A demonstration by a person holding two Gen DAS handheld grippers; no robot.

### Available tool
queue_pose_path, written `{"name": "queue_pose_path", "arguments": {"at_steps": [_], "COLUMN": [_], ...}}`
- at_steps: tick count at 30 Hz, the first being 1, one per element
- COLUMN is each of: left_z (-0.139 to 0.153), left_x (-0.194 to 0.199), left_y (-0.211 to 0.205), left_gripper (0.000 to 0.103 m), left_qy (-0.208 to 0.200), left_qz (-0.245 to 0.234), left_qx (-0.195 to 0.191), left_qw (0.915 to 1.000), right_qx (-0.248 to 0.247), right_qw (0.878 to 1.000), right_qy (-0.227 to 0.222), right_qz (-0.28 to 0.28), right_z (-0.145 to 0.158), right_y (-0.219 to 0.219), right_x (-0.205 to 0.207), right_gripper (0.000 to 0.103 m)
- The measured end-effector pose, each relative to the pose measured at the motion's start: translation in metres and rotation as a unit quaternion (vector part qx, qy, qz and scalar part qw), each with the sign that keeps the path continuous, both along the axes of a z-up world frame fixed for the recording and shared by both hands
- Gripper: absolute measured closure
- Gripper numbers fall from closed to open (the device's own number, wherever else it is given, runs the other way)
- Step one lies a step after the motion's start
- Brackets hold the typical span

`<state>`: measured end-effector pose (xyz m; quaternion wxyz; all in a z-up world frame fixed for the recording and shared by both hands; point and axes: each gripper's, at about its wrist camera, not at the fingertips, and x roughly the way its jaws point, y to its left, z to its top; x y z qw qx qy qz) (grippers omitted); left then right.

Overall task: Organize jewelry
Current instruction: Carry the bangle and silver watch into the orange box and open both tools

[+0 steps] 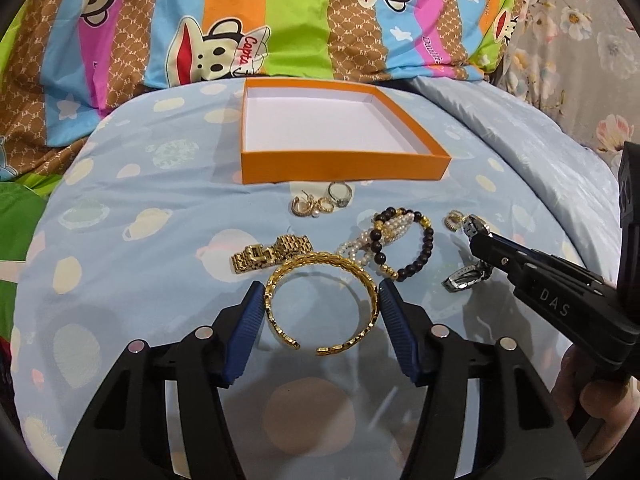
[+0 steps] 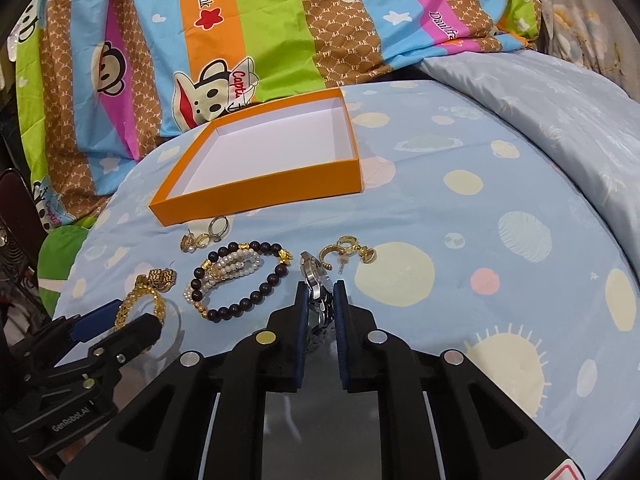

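Observation:
An empty orange box (image 1: 344, 168) with a white inside sits on the blue bedspread; it also shows in the right wrist view (image 2: 256, 190). My left gripper (image 1: 322, 298) is closed around a gold cuff bangle (image 1: 320, 304), pads touching both sides; the bangle shows in the right wrist view (image 2: 138, 306). My right gripper (image 2: 320, 296) is shut on a silver watch (image 2: 318, 280), seen in the left wrist view (image 1: 468, 276). A dark bead bracelet (image 1: 416, 256) tangled with a pearl bracelet (image 1: 360, 246), a gold watch band (image 1: 272, 258), rings and earrings (image 1: 320, 204) lie between.
Gold hoop earrings (image 2: 346, 252) lie right of the watch. A colourful cartoon-print pillow (image 1: 280, 20) lies behind the box. A pale blue quilt (image 2: 540, 112) is bunched at the right. Open bedspread (image 2: 480, 280) spreads right of my right gripper.

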<state>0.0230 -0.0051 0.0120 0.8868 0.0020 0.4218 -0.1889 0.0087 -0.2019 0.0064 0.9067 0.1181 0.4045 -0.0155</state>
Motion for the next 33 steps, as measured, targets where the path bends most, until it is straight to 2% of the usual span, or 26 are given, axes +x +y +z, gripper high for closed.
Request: {"name": "queue_pose_path", "arguments": {"at_steps": [6, 10, 15, 19, 24, 27, 33], "left_z": [0.024, 0.047, 0.072, 0.080, 0.067, 0.045, 0.014], "left_x": [0.002, 0.014, 0.052, 0.104, 0.159, 0.198, 0.239], "left_y": [0.008, 0.011, 0.006, -0.005, -0.024, -0.036, -0.046], "left_gripper": [0.046, 0.046, 0.046, 0.046, 0.046, 0.046, 0.046], "left_qy": [-0.024, -0.057, -0.091, -0.101, -0.093, -0.063, -0.024], "left_qz": [0.005, 0.009, 0.012, 0.021, 0.023, 0.022, 0.025], "left_qx": [-0.003, 0.001, 0.002, 0.005, 0.019, 0.022, 0.035], "left_qw": [0.9997, 0.9983, 0.9958, 0.9946, 0.9952, 0.9976, 0.9988], "right_qx": [-0.019, -0.030, -0.040, -0.041, -0.046, -0.047, -0.071], "right_qw": [0.999, 0.998, 0.996, 0.995, 0.996, 0.997, 0.997], "right_qy": [-0.028, -0.053, -0.082, -0.088, -0.073, -0.051, -0.011], "right_qz": [-0.005, -0.004, 0.004, 0.014, 0.029, 0.032, 0.029], "right_z": [0.022, 0.044, 0.070, 0.078, 0.068, 0.052, 0.025], "right_y": [-0.005, -0.013, -0.020, -0.021, -0.017, -0.018, -0.015], "right_x": [-0.001, 0.012, 0.050, 0.093, 0.154, 0.187, 0.232], "right_gripper": [0.092, 0.093, 0.093, 0.093, 0.093, 0.093, 0.093]}}
